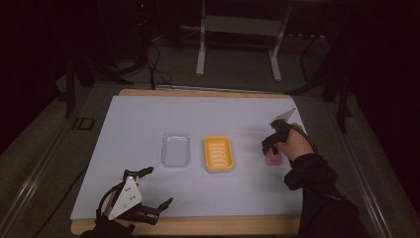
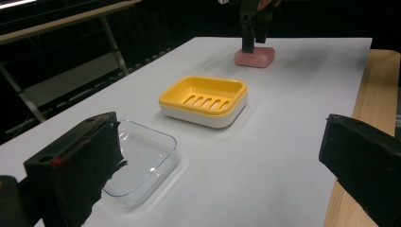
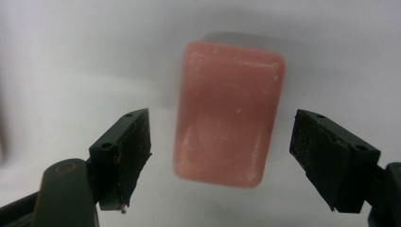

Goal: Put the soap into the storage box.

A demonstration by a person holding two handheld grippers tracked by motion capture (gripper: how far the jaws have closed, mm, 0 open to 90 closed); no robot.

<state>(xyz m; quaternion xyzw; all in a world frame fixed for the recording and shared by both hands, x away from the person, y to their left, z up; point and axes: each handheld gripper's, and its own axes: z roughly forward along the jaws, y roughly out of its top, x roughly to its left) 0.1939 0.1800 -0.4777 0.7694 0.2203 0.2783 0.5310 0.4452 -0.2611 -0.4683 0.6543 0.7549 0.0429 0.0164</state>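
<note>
Right gripper (image 1: 271,146) hangs over the pink soap bar (image 3: 229,113), fingers (image 3: 125,151) apart on either side of it, not touching; the soap lies flat on the white desk (image 1: 148,119) sheet, right of the yellow soap dish (image 1: 218,153). Left gripper (image 1: 151,191) sits at the near desk edge, fingers spread wide, holding nothing, with a clear plastic tray (image 1: 176,148) left of the dish.

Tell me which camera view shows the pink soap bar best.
The right gripper view: the soap bar lies large between the open jaws of the right gripper, its top face plain. The high view shows a small pink patch under that gripper; the left gripper view shows it far off.
</note>
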